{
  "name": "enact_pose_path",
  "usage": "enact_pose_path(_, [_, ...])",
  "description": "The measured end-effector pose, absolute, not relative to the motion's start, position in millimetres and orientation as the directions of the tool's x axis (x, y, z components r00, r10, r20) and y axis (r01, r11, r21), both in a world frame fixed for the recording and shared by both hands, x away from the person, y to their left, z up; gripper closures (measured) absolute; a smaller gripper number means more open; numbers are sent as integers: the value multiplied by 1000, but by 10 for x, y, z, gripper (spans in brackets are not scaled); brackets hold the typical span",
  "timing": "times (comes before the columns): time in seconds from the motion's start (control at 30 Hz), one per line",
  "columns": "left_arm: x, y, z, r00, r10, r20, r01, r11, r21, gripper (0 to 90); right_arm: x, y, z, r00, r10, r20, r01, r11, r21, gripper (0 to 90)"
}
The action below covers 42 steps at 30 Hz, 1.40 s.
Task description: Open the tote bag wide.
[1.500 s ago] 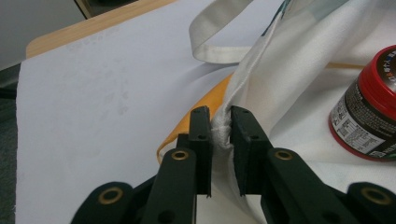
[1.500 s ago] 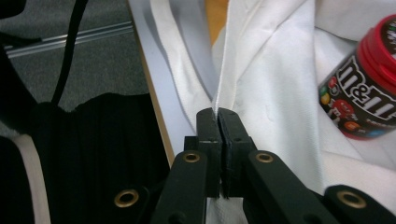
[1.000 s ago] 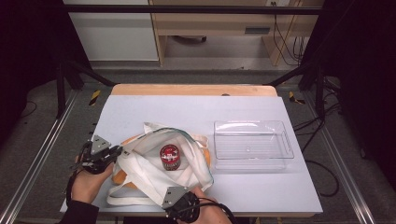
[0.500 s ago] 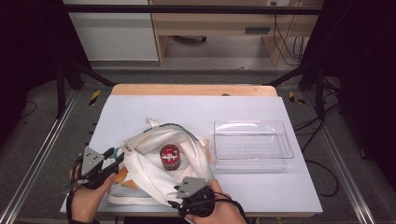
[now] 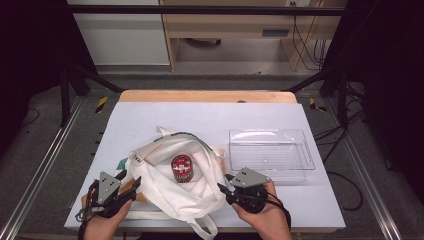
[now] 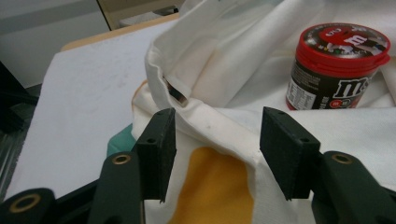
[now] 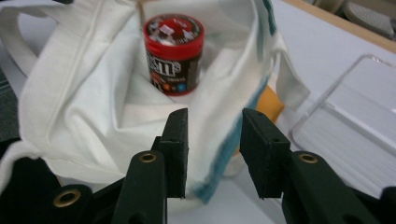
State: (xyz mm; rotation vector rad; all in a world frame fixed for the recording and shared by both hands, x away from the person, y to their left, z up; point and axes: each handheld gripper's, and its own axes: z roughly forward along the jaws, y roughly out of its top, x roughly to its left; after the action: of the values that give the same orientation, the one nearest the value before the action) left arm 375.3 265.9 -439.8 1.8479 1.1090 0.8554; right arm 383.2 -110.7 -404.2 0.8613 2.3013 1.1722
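White worktop (image 5: 150,115) carrying, in descending size, a white canvas tote bag (image 5: 200,192), a clear plastic tray (image 5: 272,154) and a red-lidded M&M's candy jar (image 5: 182,168). The tote bag lies slumped open between the two grippers, yellow and teal patches showing on its outer cloth. The candy jar stands upright inside the bag's mouth; in the left gripper view it is beyond the jaws and to their right (image 6: 340,65), in the right gripper view straight beyond the jaws and slightly left (image 7: 173,52). The tray rests on the worktop just beyond the right gripper, beside the bag, appearing at the far right past the jaws in the right gripper view (image 7: 355,116).

Left gripper (image 5: 131,183): jaws apart and just been opening; the bag's rim and a yellow patch lie in the gap (image 6: 214,149), neither pad pressing the cloth. Right gripper (image 5: 224,191): jaws apart though just been closing; the bag's teal-trimmed edge hangs in the gap (image 7: 214,154), not pinched.
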Motion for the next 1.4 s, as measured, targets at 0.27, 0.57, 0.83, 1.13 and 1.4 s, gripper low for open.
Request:
enact_pose_path(0.27, [3788, 2705, -4498, 398, 911, 109, 431, -290, 854, 479, 3893, -1190, -4253, -700, 712, -53, 419, 470, 777, 707])
enact_pose_path(0.57, [3838, 2743, -4583, 444, 892, 85, 502, -326, 801, 699, 3956, -1210, -4438, -704, 709, -42, 471, 511, 719, 857])
enact_pose_path(0.83, [3794, 2738, -4485, 458, 884, 91, 457, -322, 829, 873, 3972, -1283, -4379, -689, 722, -64, 468, 510, 721, 891])
enact_pose_path(1.13, [3862, 2722, -4593, 487, 870, 81, 524, -365, 770, 879, 4025, -1370, -4491, -681, 730, -57, 506, 524, 685, 891])
enact_pose_path(1.4, [3793, 2745, -4515, 461, 880, 111, 450, -340, 826, 762, 4004, -1419, -4460, -683, 730, -42, 487, 497, 718, 774])
